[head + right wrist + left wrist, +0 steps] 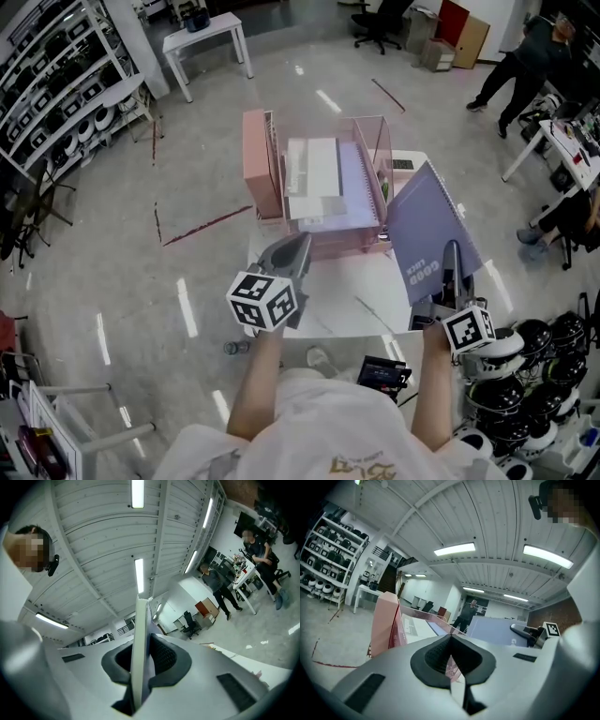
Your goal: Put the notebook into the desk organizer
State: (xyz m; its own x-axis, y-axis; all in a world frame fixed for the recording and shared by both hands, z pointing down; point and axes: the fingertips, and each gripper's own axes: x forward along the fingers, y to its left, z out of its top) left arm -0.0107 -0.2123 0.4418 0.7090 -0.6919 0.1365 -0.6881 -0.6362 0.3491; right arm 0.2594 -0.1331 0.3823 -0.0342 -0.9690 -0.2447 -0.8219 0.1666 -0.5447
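Observation:
A purple spiral notebook stands tilted above the white table, to the right of the pink desk organizer. My right gripper is shut on its lower edge; in the right gripper view the notebook runs edge-on up between the jaws. My left gripper hangs shut and empty just in front of the organizer, its tips near the front edge. In the left gripper view the organizer sits ahead and the notebook stands to the right. Papers lie in the organizer's middle compartments.
The small white table carries the organizer. Black helmets are stacked at the right. A person stands at the far right by desks. Shelving lines the left wall. A white table stands at the back.

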